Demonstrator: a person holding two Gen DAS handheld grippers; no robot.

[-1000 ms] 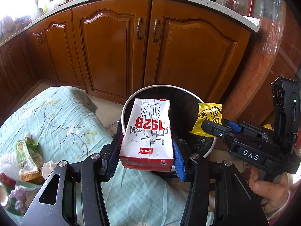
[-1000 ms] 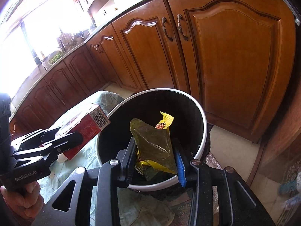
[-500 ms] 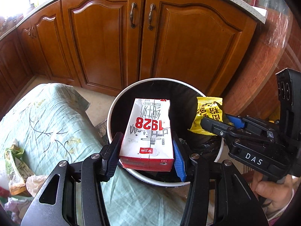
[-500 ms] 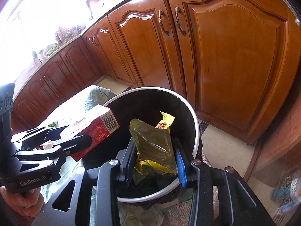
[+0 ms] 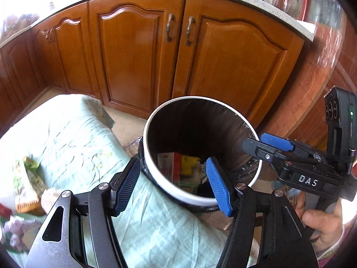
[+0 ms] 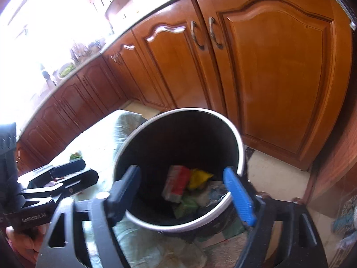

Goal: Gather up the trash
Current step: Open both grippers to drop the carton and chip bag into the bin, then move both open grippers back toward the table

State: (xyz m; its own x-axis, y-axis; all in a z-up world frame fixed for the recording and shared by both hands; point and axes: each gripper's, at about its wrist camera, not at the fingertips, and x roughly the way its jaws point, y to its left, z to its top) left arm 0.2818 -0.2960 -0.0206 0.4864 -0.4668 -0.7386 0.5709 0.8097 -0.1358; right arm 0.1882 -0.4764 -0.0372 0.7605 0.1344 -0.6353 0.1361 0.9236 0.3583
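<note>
The left gripper (image 5: 174, 185) hangs over the near rim of the trash bin (image 5: 154, 176), jaws spread wide with nothing between them. The right gripper (image 6: 189, 192) is likewise spread wide and empty, tilted down over the bin's mouth; in the left wrist view it reaches in from the right, a hand (image 5: 323, 225) wrapped around its handle. At the bin's bottom lie the red-and-white milk carton (image 6: 176, 186) and the yellow snack wrapper (image 6: 198, 177) among other litter. More wrappers (image 5: 26, 185) lie on the pale green cloth (image 5: 73, 138) to the left.
</note>
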